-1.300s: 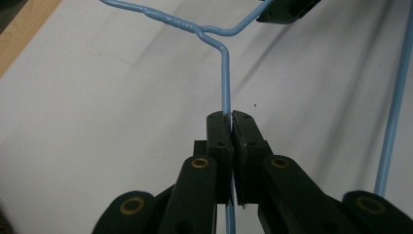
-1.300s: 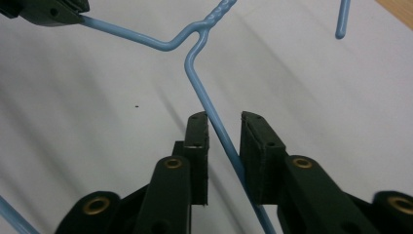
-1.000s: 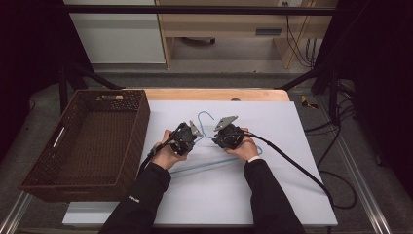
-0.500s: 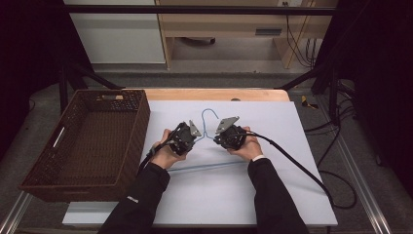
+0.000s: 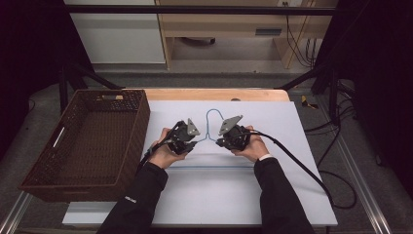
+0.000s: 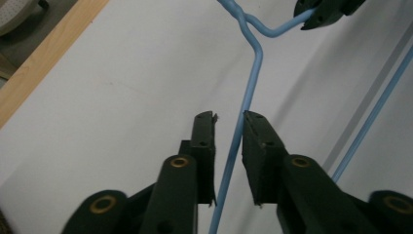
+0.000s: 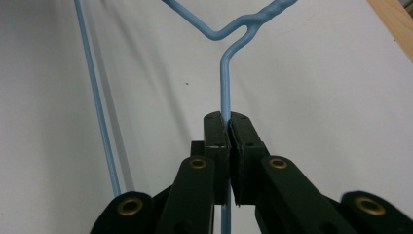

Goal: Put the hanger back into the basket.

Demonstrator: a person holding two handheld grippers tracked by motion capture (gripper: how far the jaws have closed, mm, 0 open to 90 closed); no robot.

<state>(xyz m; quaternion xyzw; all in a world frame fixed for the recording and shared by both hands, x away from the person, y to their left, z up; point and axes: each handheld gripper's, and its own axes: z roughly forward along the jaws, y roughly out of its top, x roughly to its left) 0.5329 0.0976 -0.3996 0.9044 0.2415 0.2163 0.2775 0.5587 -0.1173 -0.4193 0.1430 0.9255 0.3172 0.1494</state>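
While the blue wire hanger (image 5: 210, 141) lies on the white table (image 5: 292, 195) beside the brown basket (image 5: 85, 141), the right gripper (image 7: 227, 119) pinches one of its shoulders tight. The left gripper (image 6: 229, 119) has its jaws apart around the other shoulder, not squeezing.

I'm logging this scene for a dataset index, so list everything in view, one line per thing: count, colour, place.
wire hanger: one, light blue, on the white table top between the two grippers, hook pointing away from the person
wicker basket: one, dark brown, at the table's left side, nothing seen in it
table: one, white top with a wooden far edge
cabinet: one, white, on the floor beyond the table
left gripper: one, black, jaws apart with the hanger's shoulder wire running between them
right gripper: one, black, jaws closed on the hanger's other shoulder wire
hands: two, in black sleeves, each holding a gripper
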